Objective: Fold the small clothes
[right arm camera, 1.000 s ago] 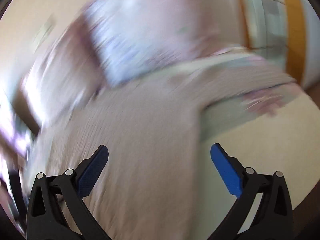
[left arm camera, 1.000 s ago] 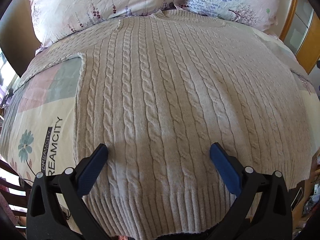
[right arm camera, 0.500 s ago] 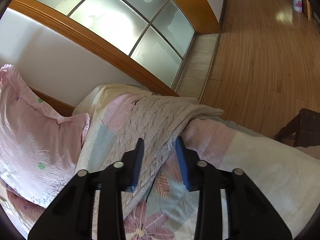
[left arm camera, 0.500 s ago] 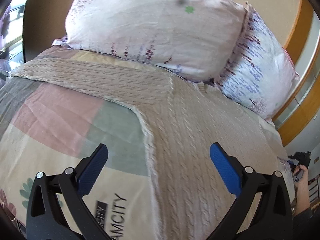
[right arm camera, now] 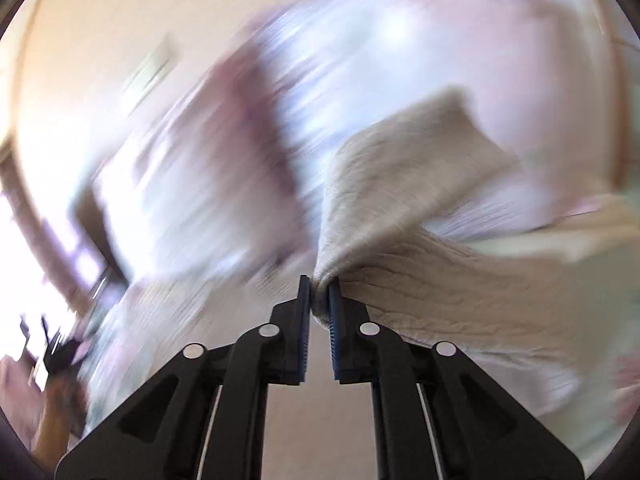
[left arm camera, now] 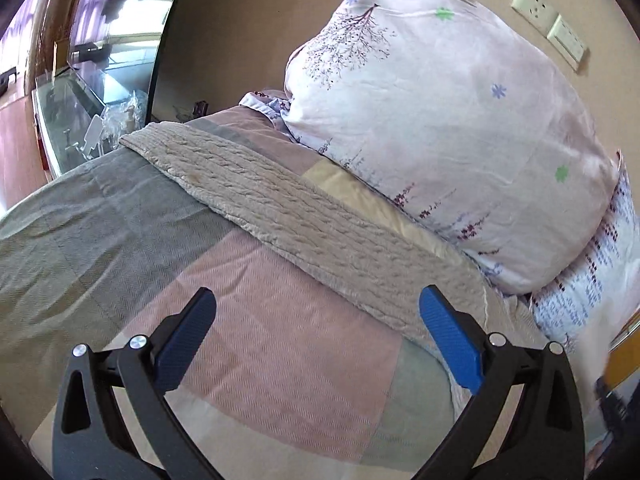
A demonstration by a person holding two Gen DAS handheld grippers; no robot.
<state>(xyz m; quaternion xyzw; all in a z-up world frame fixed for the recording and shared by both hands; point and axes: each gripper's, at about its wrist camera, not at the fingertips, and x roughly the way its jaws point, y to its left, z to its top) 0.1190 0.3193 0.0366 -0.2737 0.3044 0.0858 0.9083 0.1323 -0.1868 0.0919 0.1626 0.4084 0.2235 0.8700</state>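
The right tool (right arm camera: 319, 294) pinches a bunched fold of the cable-knit sweater (right arm camera: 420, 280) and holds it raised. The left tool (left arm camera: 316, 324) gapes wide, empty, above the bed (left arm camera: 100, 220) — the sweater's left sleeve (left arm camera: 304, 224) lies flat just ahead, running diagonally toward the pillow (left arm camera: 440, 120).

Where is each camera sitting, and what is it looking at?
Left wrist: sits on the left gripper, facing along its open fingers over the bedspread at the sweater's sleeve and the pillow; only the gripper's black arms and blue pads show.
Right wrist: sits on the right gripper, whose fingers pinch the sweater; the background is motion-blurred.
Shared: both views show the same beige cable-knit sweater; pale blurred shapes behind it in the right view may be pillows.
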